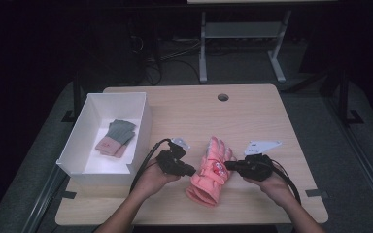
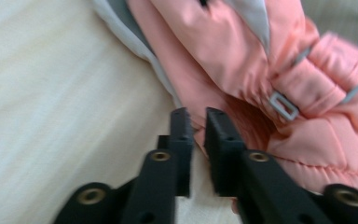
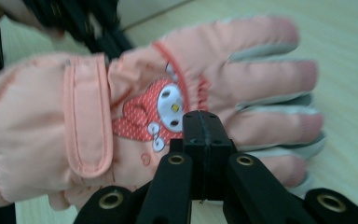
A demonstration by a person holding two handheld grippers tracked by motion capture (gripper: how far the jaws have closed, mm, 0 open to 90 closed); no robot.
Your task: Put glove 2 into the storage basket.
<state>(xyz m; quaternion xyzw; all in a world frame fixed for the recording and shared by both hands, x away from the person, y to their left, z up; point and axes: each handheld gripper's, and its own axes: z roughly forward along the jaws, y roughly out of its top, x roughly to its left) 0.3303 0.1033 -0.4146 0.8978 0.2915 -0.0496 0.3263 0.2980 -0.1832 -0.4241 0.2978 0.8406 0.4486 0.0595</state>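
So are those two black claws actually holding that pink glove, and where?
Neither visibly grips the pink glove. The right gripper is shut in front of its back; the left gripper stands slightly open at its cuff-side edge.

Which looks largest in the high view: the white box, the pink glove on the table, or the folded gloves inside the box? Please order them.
1. white box, clearly the largest.
2. pink glove, lying between the two grippers.
3. folded gloves, smallest, though they lie slightly farther from the camera.

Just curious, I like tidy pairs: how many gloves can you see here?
2, maybe more underneath: a pink ski glove on the table between the grippers, and a grey-pink knit glove inside the white box.
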